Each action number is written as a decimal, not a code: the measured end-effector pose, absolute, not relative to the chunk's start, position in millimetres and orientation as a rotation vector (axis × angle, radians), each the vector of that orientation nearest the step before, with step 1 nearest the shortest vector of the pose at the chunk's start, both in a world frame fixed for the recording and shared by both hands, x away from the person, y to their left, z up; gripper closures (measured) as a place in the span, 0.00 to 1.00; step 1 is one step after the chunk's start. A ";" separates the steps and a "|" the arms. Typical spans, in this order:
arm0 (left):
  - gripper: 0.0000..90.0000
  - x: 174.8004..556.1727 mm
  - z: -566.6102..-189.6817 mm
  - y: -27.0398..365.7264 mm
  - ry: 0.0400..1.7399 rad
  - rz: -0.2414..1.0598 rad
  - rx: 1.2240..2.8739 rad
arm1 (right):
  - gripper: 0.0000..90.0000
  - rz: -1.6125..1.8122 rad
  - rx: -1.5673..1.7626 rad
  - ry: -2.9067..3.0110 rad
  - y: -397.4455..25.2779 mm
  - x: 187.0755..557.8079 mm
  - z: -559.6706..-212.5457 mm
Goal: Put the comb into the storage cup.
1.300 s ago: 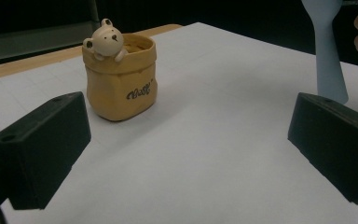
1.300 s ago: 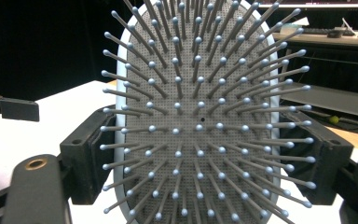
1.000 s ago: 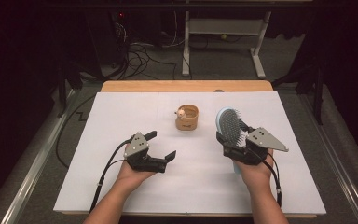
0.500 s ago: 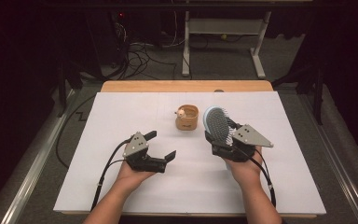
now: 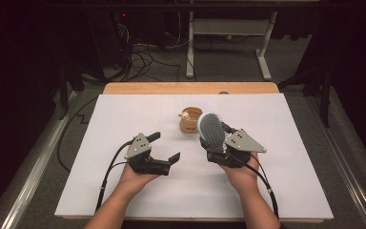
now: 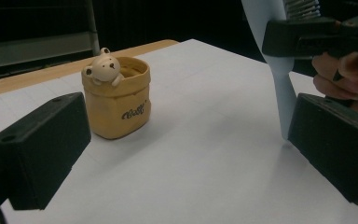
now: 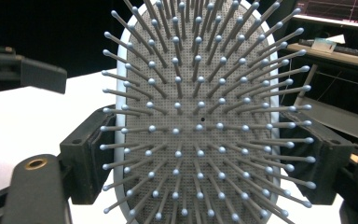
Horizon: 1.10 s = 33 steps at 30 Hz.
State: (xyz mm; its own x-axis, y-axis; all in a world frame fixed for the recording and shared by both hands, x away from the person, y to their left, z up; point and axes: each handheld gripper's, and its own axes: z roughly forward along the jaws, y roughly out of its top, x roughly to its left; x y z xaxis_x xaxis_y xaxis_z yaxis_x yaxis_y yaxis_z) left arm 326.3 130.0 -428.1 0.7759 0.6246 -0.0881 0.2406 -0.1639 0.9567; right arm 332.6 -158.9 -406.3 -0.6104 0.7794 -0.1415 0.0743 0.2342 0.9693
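Observation:
A light blue hairbrush [image 5: 211, 129] with a grey bristle pad stands upright in my right gripper [image 5: 215, 151], which is shut on its handle. In the right gripper view the bristle face [image 7: 200, 126] looks straight at the camera, between the two jaws. A small tan pot [image 5: 190, 120] with a bear figure on its rim sits on the white sheet just behind and left of the brush. My left gripper [image 5: 164, 147] rests open and holds nothing. In the left gripper view the pot [image 6: 116, 100] is ahead and the brush handle [image 6: 279, 93] reaches down close to the sheet.
A white sheet [image 5: 124, 114] covers the table, with a wooden edge [image 5: 190, 88] at the back. Beyond it lie floor cables [image 5: 143, 52] and a metal stand [image 5: 228, 28]. Bare sheet spreads to the left, right and front.
My right gripper has carried the brush leftward, from the right of the pot to just in front of it. The left gripper has stayed put.

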 end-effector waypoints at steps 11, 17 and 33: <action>0.00 329.6 -411.4 115.8 0.637 0.400 1.750 | 0.23 1.395 0.764 1.880 -156.9 328.1 -409.2; 0.00 335.2 -406.4 111.1 0.645 0.377 1.745 | 0.23 1.388 0.766 1.860 -157.9 326.9 -409.0; 0.00 326.7 -402.5 110.7 0.621 0.363 1.756 | 0.23 1.375 0.732 1.872 -147.1 321.6 -411.7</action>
